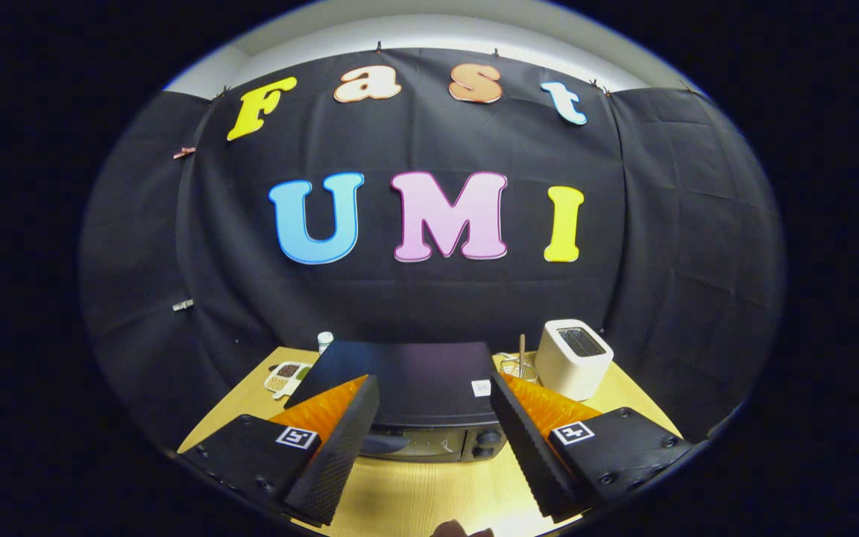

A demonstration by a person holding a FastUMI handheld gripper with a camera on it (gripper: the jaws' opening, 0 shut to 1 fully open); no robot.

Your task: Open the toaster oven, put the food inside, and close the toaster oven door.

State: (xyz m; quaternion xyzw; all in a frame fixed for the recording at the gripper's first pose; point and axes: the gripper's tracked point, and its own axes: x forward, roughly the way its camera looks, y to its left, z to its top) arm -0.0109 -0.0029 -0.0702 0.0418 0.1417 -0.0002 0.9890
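We see a light wooden table (429, 496) set against black cloth walls. On it, the oven (422, 399) sits dark-topped with its door shut, front facing us. Behind it stand a white toaster (573, 358), a wire rack (517, 365), a small white bottle (325, 341) and a divided tray (285, 375) holding brown and green items. The gripper (433, 395) hovers above the oven with fingers spread wide, holding nothing; the oven front lies between them.
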